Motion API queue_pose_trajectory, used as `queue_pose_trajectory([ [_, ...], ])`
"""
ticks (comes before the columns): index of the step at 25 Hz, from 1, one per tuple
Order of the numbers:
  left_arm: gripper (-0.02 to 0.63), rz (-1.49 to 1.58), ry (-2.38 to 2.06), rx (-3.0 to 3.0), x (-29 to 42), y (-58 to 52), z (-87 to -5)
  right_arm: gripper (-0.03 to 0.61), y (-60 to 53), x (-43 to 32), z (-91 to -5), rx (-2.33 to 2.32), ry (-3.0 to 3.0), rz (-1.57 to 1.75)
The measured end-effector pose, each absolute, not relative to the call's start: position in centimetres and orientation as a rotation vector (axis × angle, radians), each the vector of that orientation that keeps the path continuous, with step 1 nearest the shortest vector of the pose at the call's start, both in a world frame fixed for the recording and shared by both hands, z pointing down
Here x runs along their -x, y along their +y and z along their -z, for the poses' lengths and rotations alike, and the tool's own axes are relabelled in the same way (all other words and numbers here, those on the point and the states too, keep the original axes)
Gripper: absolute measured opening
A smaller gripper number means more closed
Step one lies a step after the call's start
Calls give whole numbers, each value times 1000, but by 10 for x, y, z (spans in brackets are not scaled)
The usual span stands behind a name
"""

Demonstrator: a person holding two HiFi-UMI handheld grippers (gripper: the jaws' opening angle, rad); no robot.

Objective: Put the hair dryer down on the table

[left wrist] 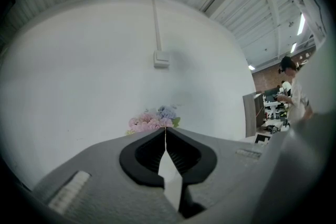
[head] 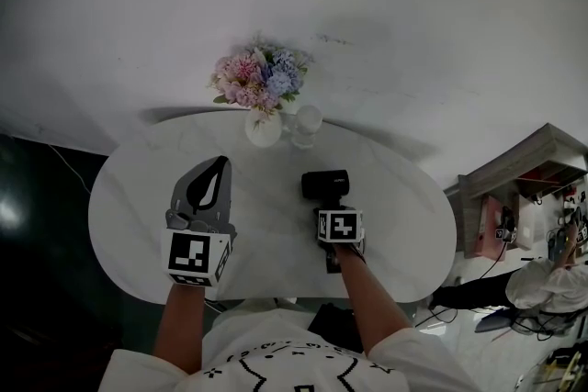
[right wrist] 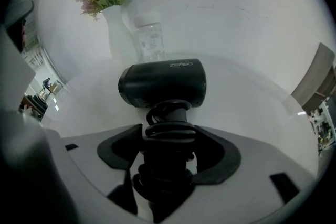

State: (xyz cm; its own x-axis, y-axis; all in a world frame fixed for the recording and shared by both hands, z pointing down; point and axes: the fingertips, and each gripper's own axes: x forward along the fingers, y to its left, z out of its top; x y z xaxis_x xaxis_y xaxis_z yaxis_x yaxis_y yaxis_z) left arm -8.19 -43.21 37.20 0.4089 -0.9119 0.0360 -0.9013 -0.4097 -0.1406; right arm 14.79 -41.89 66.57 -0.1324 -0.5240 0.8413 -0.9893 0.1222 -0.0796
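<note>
Head view: the hair dryer (head: 325, 184) sits in the centre of the frame over the white oval table (head: 395, 197), its dark barrel lying crosswise and its handle pointing down the frame into the right gripper (head: 333, 207). In the right gripper view the black pads stand wide and close on the handle from both sides, over the cord (right wrist: 169, 131) coiled round it. That coil is probably why the fingers are spread so far, since the wrapped handle is a thick thing to hold. Gripping by the handle keeps the barrel out in front and level, which suits laying it flat. The barrel looks very low over the tabletop, but I cannot tell whether it touches it yet.

The dryer is held well below the vase (head: 263, 128) of flowers (head: 257, 76) and the clear bottle (head: 306, 126) at the top edge of the table. I judge this spot is chosen so that nothing gets knocked when the dryer is let go. Bare tabletop surrounds it on all sides.

The left gripper (head: 213, 184) hovers at centre left, apart from the dryer. In the left gripper view its fingertips meet, with nothing between them and only the wall and flowers beyond. It seems to be kept aside because one gripper is enough for this step.

What seems left is to settle the dryer on the table and release the handle.
</note>
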Motion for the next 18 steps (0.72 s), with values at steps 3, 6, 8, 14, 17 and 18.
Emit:
queue_pose_trajectory([
  [3,20,160,1653,2551,83,-431,-371,338,-420,-148,-662,-1497,-1770,-909],
  [6,20,151,1658,2548,84,-431,-370,345,-424,-150,-649,-1525,-1801,-884],
  [8,20,143,1659,2547,83,-429,-368,345,-427,-150,-635,-1553,-1849,-858],
  [14,20,109,1662,2542,82,-425,-362,343,-430,-148,-595,-1593,-1949,-783],
  [17,20,89,1668,2530,84,-423,-355,341,-431,-146,-574,-1597,-1989,-742],
  [18,20,81,1670,2525,85,-423,-353,341,-431,-145,-566,-1599,-2006,-724],
])
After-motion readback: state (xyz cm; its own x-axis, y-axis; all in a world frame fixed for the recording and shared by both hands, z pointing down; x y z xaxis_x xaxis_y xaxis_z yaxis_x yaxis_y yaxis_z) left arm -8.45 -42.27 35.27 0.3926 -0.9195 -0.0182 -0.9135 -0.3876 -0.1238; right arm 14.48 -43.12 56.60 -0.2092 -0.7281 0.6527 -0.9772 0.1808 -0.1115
